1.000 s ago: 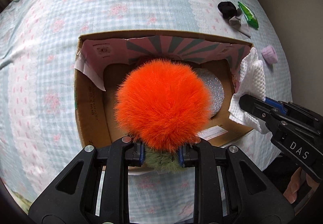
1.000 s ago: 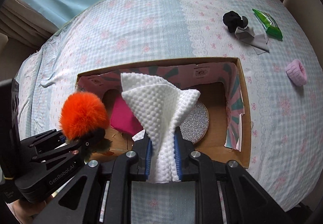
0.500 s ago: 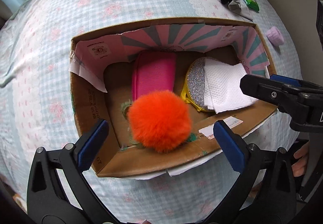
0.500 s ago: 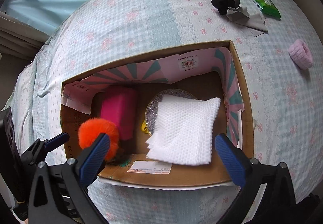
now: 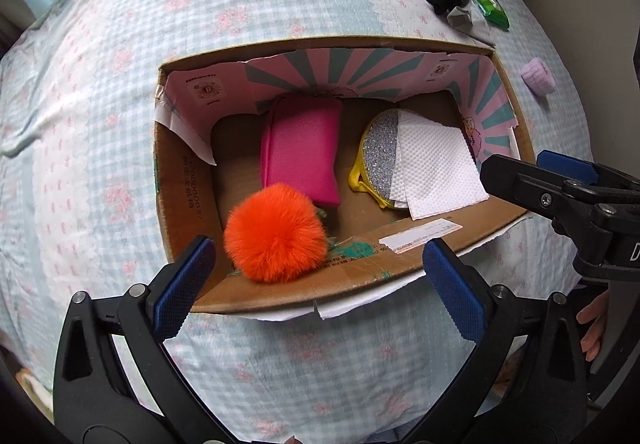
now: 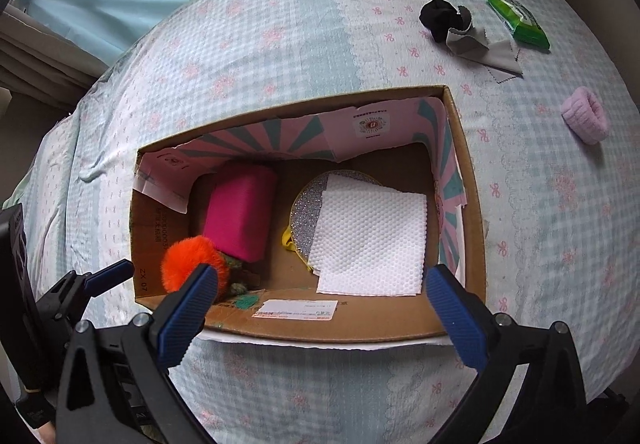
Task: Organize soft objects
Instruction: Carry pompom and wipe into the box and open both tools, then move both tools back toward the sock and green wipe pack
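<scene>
Low in my frame, my left claw (image 5: 318, 280) gapes wide and empty; my right claw (image 6: 320, 308) too. Beyond them the orange pompom (image 5: 276, 234) and white cloth (image 6: 372, 240) lie in the cardboard box (image 5: 280, 294); a lilac scrunchie (image 6: 584, 116) lies upper right.

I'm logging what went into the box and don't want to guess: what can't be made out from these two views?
- Glitter pouch: both views, mostly covered by the white cloth.
- Green fuzzy thing: right wrist view, tucked behind the orange pompom; whether they are joined is unclear.
- Box label print: both views, too small to read.
- Black bundle: too small to identify.
</scene>
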Motion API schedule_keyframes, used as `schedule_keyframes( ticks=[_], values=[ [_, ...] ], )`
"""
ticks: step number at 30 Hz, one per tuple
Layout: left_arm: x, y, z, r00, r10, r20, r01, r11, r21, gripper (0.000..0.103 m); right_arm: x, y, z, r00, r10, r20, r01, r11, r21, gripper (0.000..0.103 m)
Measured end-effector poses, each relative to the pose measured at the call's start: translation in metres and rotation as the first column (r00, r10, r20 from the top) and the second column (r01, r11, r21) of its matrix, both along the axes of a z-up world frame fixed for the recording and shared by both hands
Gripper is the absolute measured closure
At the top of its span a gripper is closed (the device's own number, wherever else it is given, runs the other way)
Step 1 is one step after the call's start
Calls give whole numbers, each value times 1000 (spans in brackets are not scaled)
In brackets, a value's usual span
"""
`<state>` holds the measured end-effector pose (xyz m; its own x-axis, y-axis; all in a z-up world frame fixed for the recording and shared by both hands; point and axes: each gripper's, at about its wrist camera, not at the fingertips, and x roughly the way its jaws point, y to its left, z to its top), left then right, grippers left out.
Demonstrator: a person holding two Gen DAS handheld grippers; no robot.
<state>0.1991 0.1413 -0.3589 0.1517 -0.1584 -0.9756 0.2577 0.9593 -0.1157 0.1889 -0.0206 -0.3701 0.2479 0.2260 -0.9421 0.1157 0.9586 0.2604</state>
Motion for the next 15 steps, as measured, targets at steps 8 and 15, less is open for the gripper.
schedule_keyframes(
  ticks=[8,15],
  values=[
    [-22,1,47,998,43,54,-42,999,-10,0,-19,1,46,997,32,71,-31,999,-13,0],
    [-44,-6,114,986,88,142,-79,995,-67,0,-54,-19,113,984,15,179,-9,999,-33,0]
  ],
)
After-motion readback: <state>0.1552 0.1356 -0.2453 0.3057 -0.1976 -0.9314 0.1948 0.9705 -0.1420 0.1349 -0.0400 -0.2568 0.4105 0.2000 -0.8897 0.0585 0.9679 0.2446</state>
